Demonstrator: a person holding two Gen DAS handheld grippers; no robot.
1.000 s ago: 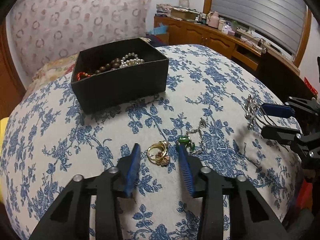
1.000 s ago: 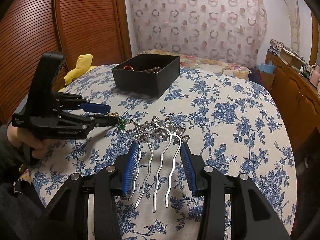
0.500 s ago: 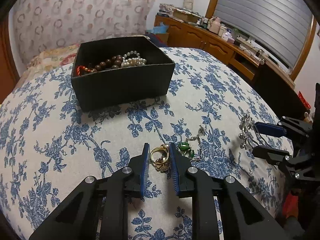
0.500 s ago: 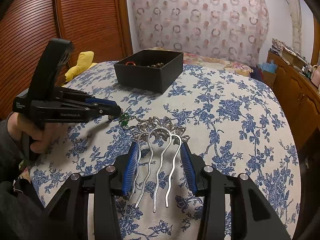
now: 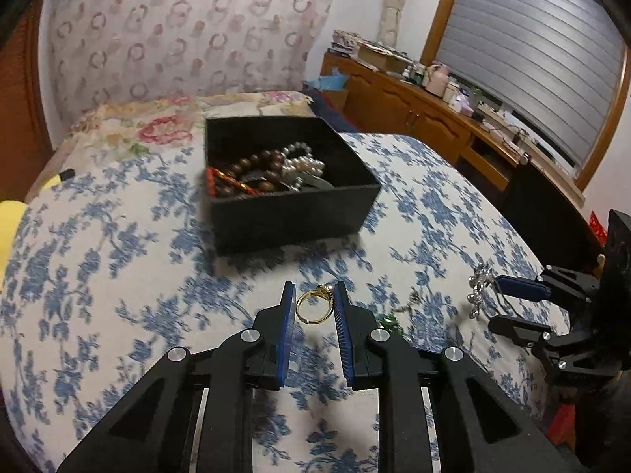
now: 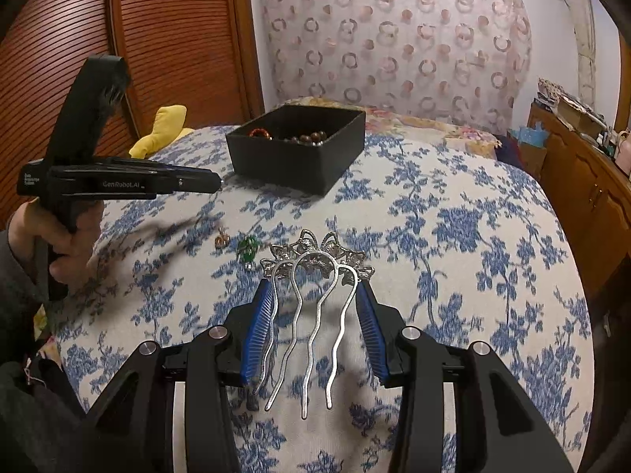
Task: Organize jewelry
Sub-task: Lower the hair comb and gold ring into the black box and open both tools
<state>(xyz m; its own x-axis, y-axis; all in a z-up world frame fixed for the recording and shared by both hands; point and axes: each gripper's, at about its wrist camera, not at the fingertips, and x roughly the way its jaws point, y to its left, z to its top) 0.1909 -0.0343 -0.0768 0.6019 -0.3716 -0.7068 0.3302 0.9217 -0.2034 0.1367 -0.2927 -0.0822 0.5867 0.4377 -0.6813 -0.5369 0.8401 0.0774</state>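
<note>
Between the left tool's (image 5: 314,307) pads, gold ring (image 5: 314,307), clamped

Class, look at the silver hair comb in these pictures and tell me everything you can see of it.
The silver hair comb looks like polished metal: four long wavy prongs joined under an ornate crown of flower-like shapes. It is clamped in the right gripper, whose blue pads press on its two outer prongs, crown pointing away from the camera and prongs pointing back towards it. It is held above the blue floral cloth; whether it touches the cloth cannot be told.
</note>
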